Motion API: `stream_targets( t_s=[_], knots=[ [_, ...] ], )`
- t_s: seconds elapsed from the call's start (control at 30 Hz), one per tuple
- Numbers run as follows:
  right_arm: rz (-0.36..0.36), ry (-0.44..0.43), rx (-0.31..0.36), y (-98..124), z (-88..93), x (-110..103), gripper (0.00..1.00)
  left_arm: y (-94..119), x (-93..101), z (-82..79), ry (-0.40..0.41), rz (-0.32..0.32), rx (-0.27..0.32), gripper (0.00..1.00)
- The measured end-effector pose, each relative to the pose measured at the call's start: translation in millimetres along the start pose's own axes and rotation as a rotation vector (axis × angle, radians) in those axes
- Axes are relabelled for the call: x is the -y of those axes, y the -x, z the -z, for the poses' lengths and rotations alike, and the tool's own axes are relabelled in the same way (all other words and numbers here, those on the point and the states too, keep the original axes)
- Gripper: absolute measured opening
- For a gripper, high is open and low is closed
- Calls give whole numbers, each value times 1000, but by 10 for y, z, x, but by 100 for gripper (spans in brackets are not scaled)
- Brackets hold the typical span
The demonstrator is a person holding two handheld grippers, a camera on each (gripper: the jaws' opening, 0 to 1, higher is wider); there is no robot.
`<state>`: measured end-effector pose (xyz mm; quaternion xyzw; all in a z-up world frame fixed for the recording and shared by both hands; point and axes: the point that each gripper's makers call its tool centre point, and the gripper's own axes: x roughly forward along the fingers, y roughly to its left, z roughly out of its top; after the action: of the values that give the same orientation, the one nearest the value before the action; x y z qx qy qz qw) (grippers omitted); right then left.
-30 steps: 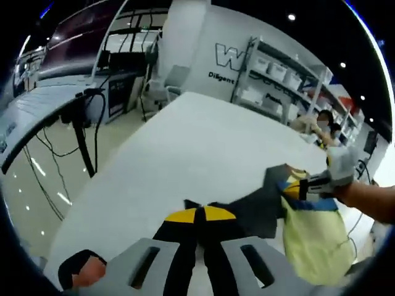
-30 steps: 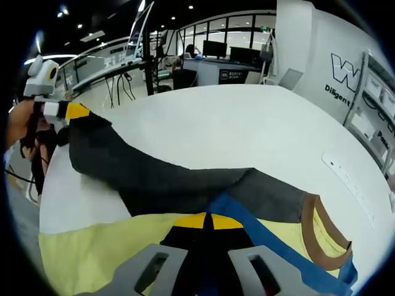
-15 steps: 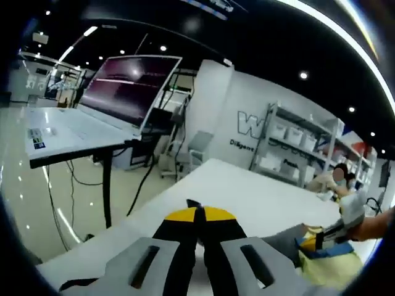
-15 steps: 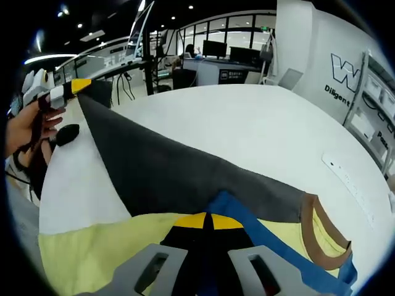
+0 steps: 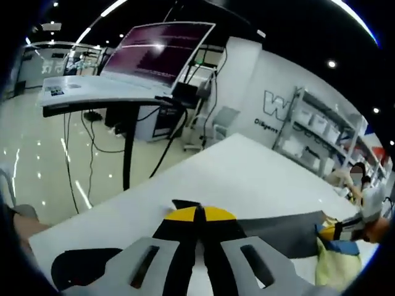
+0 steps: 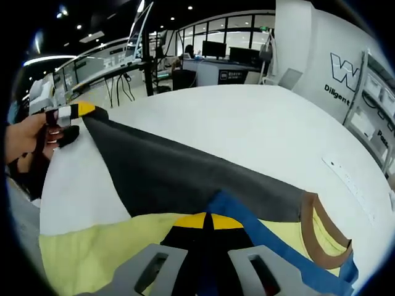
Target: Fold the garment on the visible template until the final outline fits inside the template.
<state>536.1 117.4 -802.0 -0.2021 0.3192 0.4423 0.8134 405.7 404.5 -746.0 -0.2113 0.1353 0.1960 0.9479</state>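
table (image 6: pixel 259 123) white, round | garment (image 6: pixel 185 179) spread | shelving (image 5: pixel 308 129) behind

Left gripper (image 5: pixel 199 217) clamped on garment (image 5: pixel 278 227)

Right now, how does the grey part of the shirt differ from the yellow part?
The grey part is dark and pulled out in a long, taut stretch between the left gripper and the right gripper; the yellow part is pale and spreads broad and slack over the white table. The grey part tapers toward the left gripper; the yellow part runs wide near the right gripper. Both belong to one shirt, joined along a blue band.
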Motion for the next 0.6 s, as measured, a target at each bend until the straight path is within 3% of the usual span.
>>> stream_targets(
  t_s=[0.23, 0.6],
  knots=[
    [2, -7, -6, -1, -1, 0, 0, 8, 80, -151, 25, 23, 36, 0],
    [11, -2, -10, -2, 0, -2, 0, 32, 324, -538, 44, 84, 151, 0]
  ],
)
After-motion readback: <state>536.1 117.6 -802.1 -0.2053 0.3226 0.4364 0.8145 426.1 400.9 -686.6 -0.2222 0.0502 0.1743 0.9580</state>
